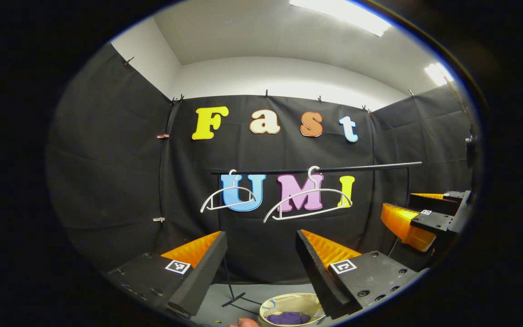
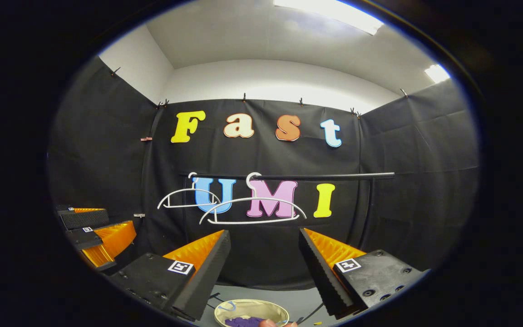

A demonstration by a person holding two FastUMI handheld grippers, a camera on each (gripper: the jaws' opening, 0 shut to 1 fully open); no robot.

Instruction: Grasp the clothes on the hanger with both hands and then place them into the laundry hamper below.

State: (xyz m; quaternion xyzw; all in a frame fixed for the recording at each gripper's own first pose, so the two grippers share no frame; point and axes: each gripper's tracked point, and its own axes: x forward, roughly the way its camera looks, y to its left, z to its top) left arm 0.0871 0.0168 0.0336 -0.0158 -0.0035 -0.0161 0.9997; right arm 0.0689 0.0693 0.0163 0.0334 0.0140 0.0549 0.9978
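The left gripper (image 1: 261,268) stands with its jaws wide apart and nothing between them, and the right gripper (image 2: 264,268) is the same – spread and empty. Ahead of both, two white hangers (image 1: 304,200) hang bare on the black rail (image 1: 334,169), which runs level across the views. The purple clothes (image 1: 288,318) lie low down in the cream laundry hamper (image 1: 273,303) on the floor, below and forward of the fingers – showing between the left gripper's fingers towards its right one. Judging from this, the garment is already placed, so neither gripper has anything left to reach for up on the rail
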